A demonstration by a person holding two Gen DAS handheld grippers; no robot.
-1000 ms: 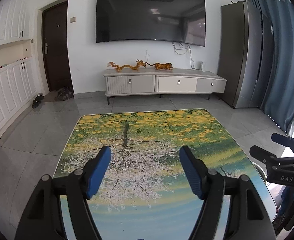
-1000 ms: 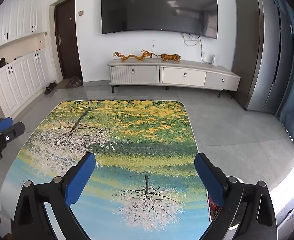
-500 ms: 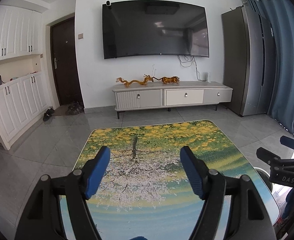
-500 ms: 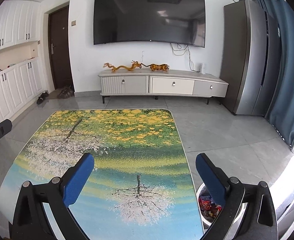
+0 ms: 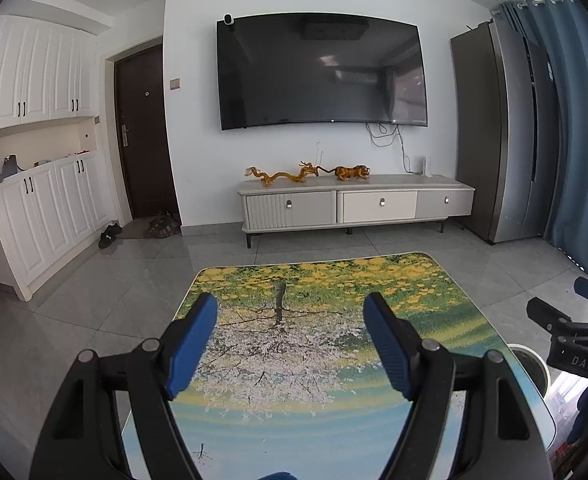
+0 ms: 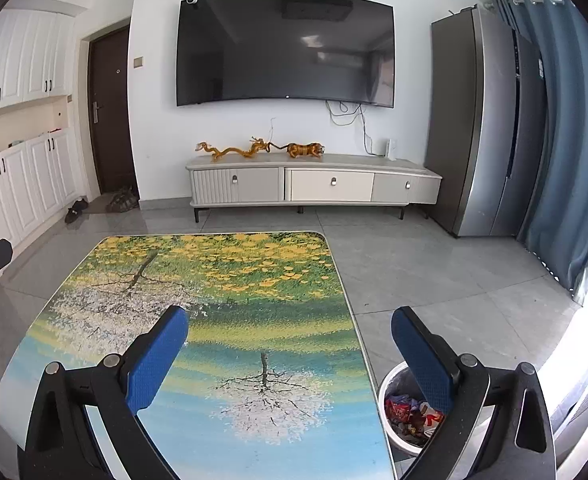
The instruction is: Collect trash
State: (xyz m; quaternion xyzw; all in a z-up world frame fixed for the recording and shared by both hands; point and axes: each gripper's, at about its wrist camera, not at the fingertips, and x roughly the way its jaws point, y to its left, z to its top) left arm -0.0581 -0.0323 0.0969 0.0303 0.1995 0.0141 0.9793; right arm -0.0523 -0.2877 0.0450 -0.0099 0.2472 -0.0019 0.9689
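Observation:
A low table (image 5: 318, 420) (image 6: 230, 420) printed with a tree landscape lies below both grippers, with no loose trash showing on it. My left gripper (image 5: 290, 312) hangs open above its near half, nothing between the blue pads. My right gripper (image 6: 290, 324) is open too and holds nothing, over the table's right edge. A white trash bin (image 6: 392, 436) with colourful wrappers (image 6: 404, 410) inside stands on the floor by the table's right side, partly behind the right finger. In the left wrist view the bin's rim (image 5: 528, 350) shows beside the right gripper's fingers (image 5: 566, 328).
A TV stand (image 5: 354, 204) with orange figurines sits under a wall TV (image 5: 322, 72) across grey floor tiles. White cabinets (image 5: 42, 208) and shoes (image 5: 110, 234) by a dark door are left. A grey fridge (image 6: 478, 128) and blue curtain (image 6: 566, 140) are right.
Both grippers have risen and tilted up, so the table sits lower in both views and more of the wall shows. The trash bin has come into fuller view by the right gripper.

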